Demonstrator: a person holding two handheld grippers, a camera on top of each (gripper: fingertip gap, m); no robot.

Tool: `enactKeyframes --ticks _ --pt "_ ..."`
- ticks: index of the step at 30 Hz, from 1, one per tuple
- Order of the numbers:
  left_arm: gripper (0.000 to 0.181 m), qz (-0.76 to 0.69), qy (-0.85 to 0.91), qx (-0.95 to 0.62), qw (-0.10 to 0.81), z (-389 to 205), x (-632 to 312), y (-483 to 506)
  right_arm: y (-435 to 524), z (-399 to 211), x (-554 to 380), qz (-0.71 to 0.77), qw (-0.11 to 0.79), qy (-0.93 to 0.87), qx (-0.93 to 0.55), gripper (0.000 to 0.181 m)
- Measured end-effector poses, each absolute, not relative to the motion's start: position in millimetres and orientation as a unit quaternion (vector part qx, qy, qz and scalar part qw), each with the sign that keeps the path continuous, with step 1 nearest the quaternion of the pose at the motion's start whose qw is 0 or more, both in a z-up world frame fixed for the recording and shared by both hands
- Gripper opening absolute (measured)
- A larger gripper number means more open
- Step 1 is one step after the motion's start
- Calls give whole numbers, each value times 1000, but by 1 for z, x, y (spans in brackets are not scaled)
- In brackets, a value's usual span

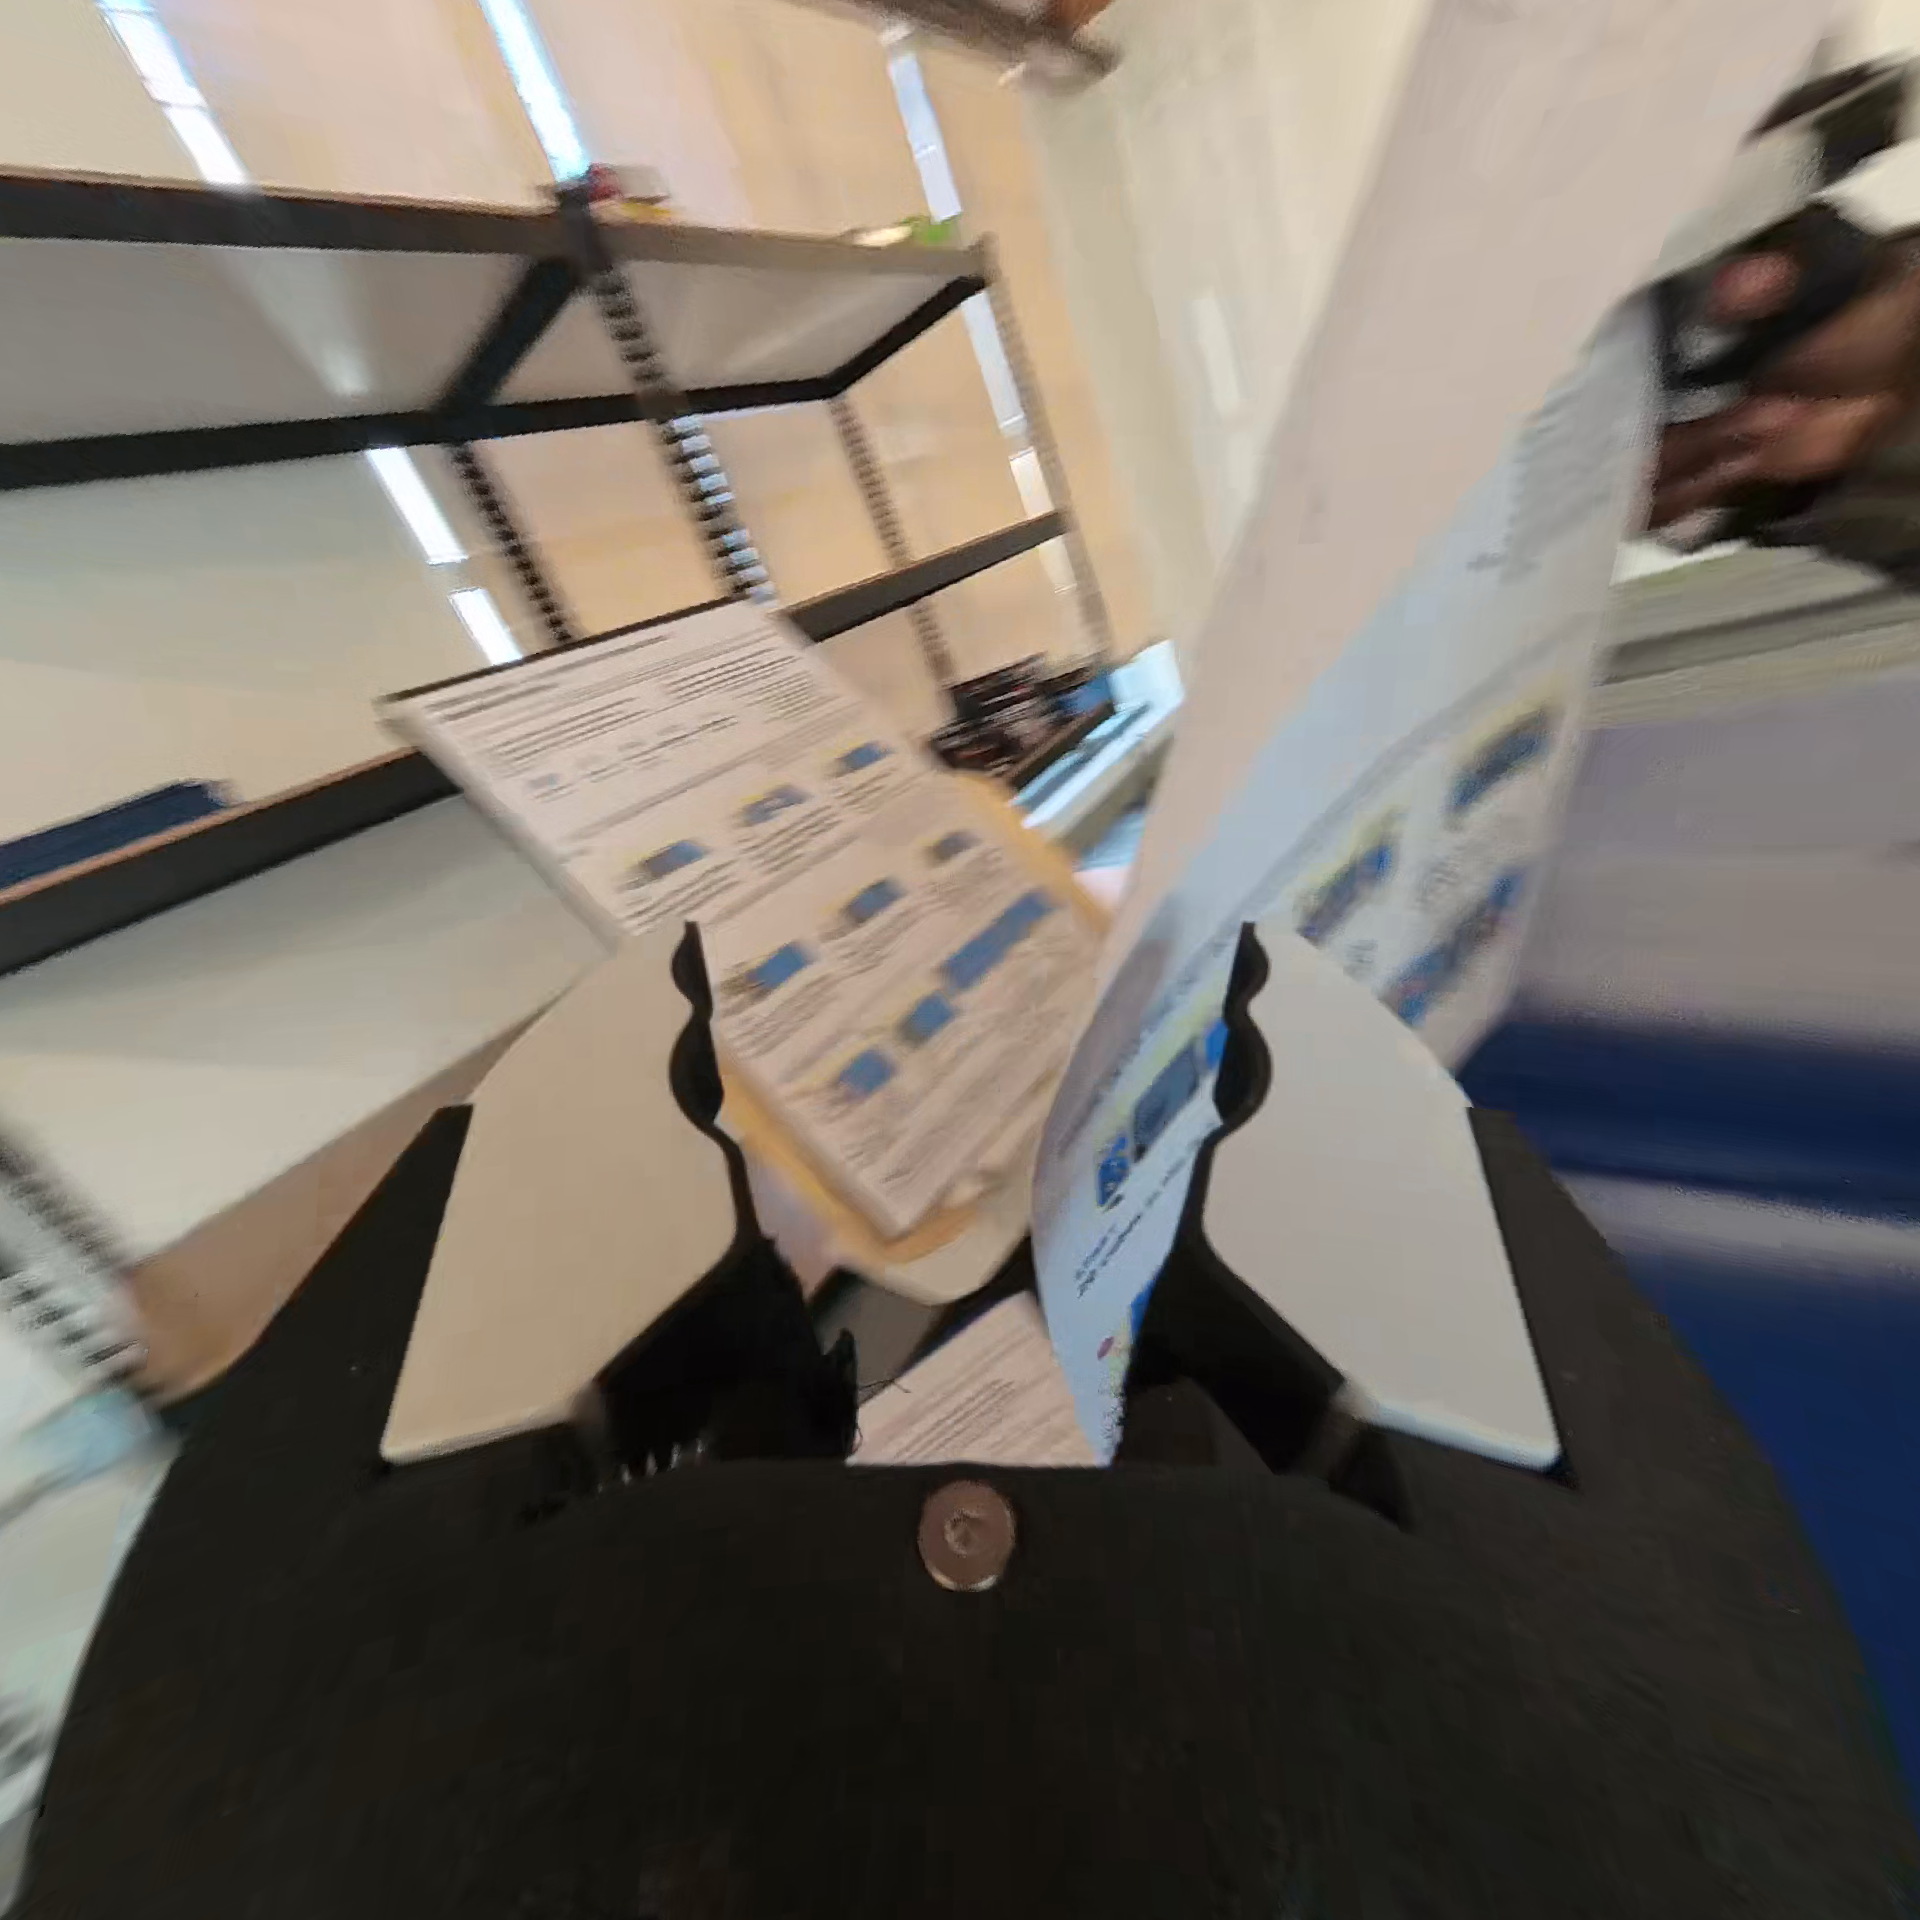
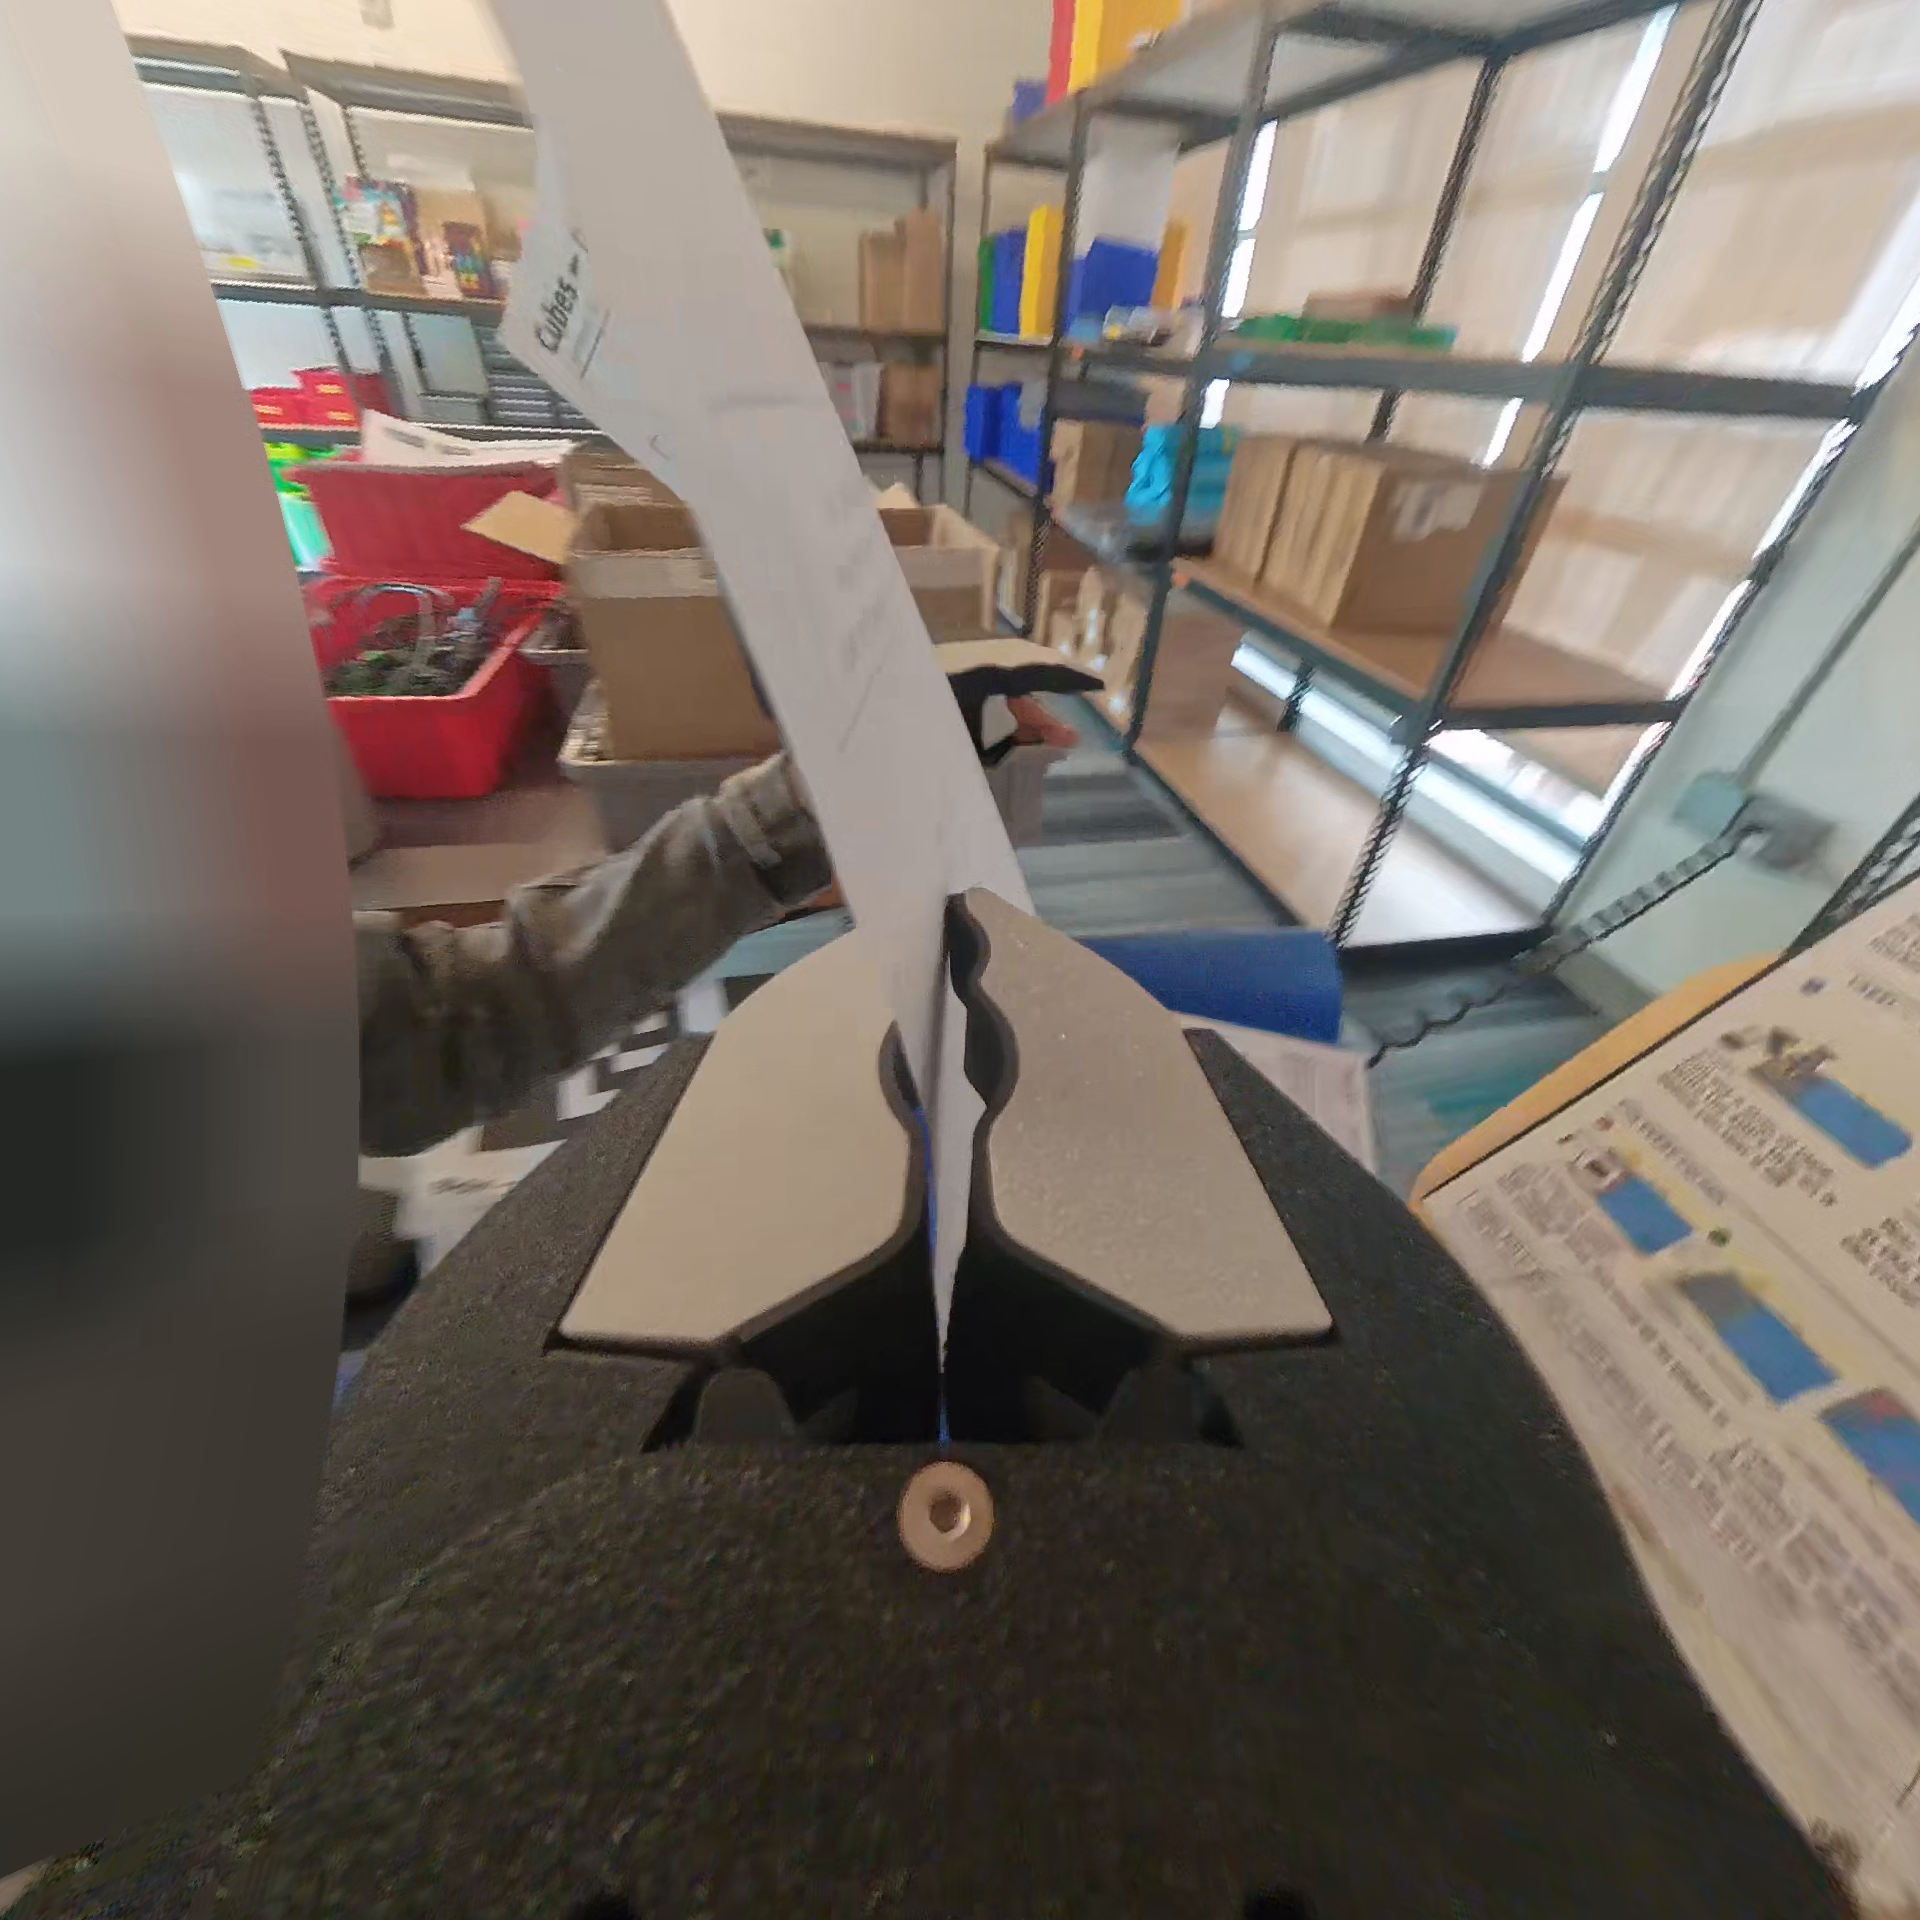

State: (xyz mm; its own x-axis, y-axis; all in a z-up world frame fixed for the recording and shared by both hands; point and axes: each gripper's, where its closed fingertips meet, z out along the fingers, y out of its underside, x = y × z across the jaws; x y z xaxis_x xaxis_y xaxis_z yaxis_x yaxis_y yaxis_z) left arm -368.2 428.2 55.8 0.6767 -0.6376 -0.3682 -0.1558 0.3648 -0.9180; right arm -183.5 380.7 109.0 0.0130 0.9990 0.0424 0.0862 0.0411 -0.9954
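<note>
Right gripper [image 2: 951, 1023]: jaws pressing nearly together, pinching a thin white printed paper sheet [image 2: 790, 540] between them, sheet rising upward and curling over to the left, held in the air. Pale grey finger plates [image 2: 1132, 1153] lying close on either side of the sheet, black foam body below.

Left gripper [image 1: 966, 1023]: jaws standing wide apart, gripping nothing; same white sheet [image 1: 1340, 727], showing blue and yellow pictures, brushing along the inner edge of the right-hand finger [image 1: 1242, 1049] and leaning up and to the right, heavily blurred. Between the spread fingers, lying farther off, a second printed page with blue picture blocks [image 1: 831, 914], resting on a tan manila folder [image 1: 1049, 862]; same page and folder [image 2: 1704, 1278] sitting at the right edge of the right wrist view.

Around: black metal shelving rack with pale wooden boards [image 2: 1382, 644] carrying brown cardboard boxes [image 2: 1382, 540] and blue and yellow plastic bins [image 2: 1091, 270]; red plastic tub [image 2: 426, 717] at left; grey-green sleeve [image 2: 582, 935] reaching behind the sheet; blue mat [image 2: 1226, 977] just beyond the right gripper's fingers. Another black-framed shelf [image 1: 623, 405] showing in the left wrist view.
</note>
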Motion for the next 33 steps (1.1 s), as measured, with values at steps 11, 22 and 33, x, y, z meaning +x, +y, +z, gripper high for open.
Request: enactKeyframes --ticks 11,22,33 --pt "51 -322 452 -524 646 26 -189 323 322 113 -46 591 355 -426 -585 0" --pt "1 -373 516 -595 490 -66 -115 276 350 14 10 581 248 -351 -691 8" --pt "1 -530 322 -710 333 -128 -212 273 328 -114 48 434 174 -568 -677 88"
